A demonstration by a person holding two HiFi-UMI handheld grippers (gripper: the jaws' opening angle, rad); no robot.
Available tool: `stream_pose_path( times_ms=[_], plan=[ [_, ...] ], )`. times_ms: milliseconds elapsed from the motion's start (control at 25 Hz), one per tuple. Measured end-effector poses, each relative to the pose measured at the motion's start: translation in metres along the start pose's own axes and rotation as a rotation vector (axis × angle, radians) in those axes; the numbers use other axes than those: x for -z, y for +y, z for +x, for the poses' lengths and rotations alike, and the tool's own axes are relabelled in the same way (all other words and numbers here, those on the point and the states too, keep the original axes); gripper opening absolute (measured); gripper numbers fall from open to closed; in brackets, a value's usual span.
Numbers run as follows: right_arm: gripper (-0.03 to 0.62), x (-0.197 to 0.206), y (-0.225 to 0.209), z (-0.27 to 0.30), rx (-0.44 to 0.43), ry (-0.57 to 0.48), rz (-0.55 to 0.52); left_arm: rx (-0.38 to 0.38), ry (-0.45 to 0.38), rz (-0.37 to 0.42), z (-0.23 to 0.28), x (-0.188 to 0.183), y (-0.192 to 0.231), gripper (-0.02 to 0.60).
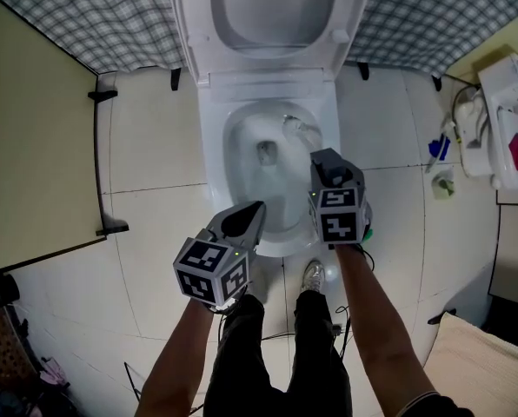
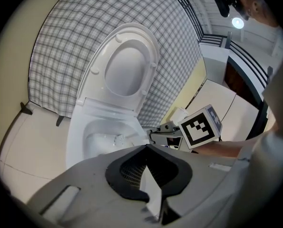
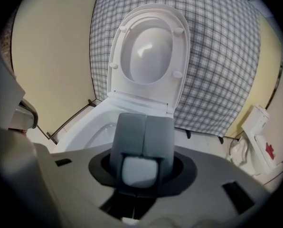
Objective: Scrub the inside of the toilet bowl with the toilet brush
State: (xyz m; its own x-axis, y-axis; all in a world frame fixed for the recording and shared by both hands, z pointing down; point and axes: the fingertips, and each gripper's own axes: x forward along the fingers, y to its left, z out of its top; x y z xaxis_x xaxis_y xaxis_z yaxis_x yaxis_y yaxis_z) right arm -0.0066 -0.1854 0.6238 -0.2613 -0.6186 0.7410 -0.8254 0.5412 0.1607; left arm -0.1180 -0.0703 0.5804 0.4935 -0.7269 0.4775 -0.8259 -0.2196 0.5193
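Note:
The white toilet (image 1: 212, 137) stands with its lid (image 1: 272, 7) raised against the checked wall. My right gripper (image 1: 325, 160) hangs over the bowl's right rim, shut on the white handle (image 3: 140, 171) of the toilet brush. The brush head (image 1: 294, 127) sits low against the bowl's far right wall, above the water. From the left gripper view the brush head (image 2: 118, 139) shows inside the bowl (image 2: 77, 141), with the right gripper (image 2: 156, 136) beside it. My left gripper (image 1: 255, 208) is held at the bowl's near left rim, its jaws together and holding nothing.
A yellow partition (image 1: 33, 146) closes off the left side. At the right wall are a white fixture with a red mark (image 1: 507, 115), a blue item (image 1: 439, 148) and a small pot (image 1: 443, 183). The person's legs and a shoe (image 1: 313, 276) stand just before the toilet.

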Motion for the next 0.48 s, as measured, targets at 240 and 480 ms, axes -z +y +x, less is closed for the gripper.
stream_pose_path(
  times_ms=[240, 480],
  plan=[
    [0.172, 0.015, 0.004, -0.017, 0.073, 0.072, 0.014, 0.023, 0.009, 0.014, -0.014, 0.005, -0.001, 0.008],
    [0.172, 0.044, 0.015, -0.042, 0.105, 0.147, 0.063, 0.052, 0.035, 0.043, -0.024, 0.007, -0.007, 0.008]
  ],
)
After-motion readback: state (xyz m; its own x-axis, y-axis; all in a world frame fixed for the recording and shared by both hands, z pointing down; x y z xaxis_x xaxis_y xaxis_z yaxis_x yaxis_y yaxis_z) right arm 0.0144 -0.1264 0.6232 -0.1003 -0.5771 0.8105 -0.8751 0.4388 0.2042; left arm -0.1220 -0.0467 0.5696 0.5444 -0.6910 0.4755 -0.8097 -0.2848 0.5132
